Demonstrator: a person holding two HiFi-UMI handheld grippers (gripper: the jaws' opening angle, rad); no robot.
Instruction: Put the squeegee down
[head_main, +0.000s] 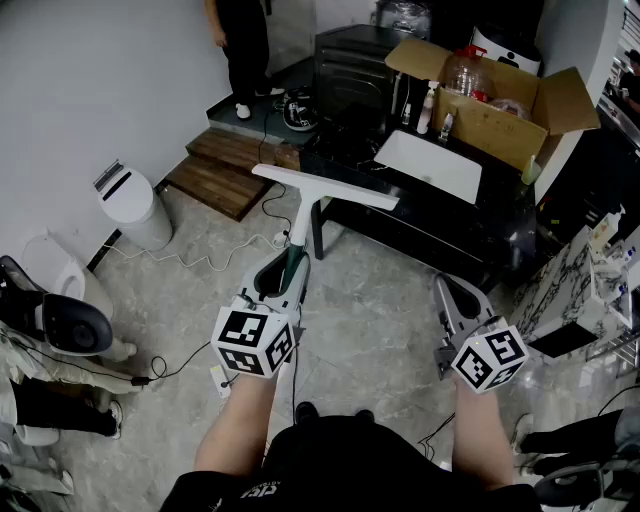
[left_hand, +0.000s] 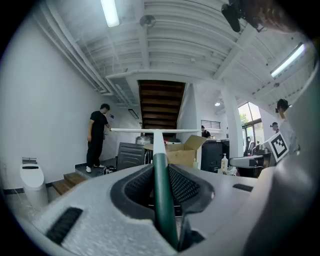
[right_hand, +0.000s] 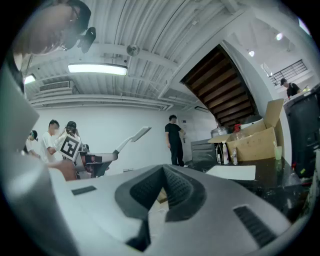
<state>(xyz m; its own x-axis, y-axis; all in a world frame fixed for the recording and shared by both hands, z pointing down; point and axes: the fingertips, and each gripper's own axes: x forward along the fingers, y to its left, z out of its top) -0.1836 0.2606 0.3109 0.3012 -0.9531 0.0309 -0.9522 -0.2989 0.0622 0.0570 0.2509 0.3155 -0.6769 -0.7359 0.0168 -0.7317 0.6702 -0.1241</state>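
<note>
Left gripper (head_main: 287, 265) clasps the squeegee (head_main: 322, 188) by its dark green handle. In the left gripper view the handle runs straight up the gap of the left gripper (left_hand: 160, 167), with a jaw pressed against either side. Right gripper (head_main: 447, 285) is clenched on nothing. Its own view shows the tips of the right gripper (right_hand: 162, 170) meeting, with only floor visible behind them.

Position of the squeegee: it is held in the air, roughly level, and touches no surface. Its long axis leads from the left gripper toward the far side of the room, leaning slightly right. The white stem ends in a white blade (left_hand: 155, 131) set crosswise, like the bar of a T. That blade hangs over the grey floor (head_main: 380, 320), just beside the near left corner of the black table (head_main: 430, 228). Farther back on the table stand a white board (head_main: 432, 165) and an open cardboard box (head_main: 500, 125).

Governing relation: the tool projects wholly ahead of the left gripper, so the blade end would likely reach any resting place first. The right gripper is level with the left but well apart to its right, clear of the handle. Judged from this, the left hand alone does the setting-down. Whether table or floor is the intended spot cannot be told.
</note>
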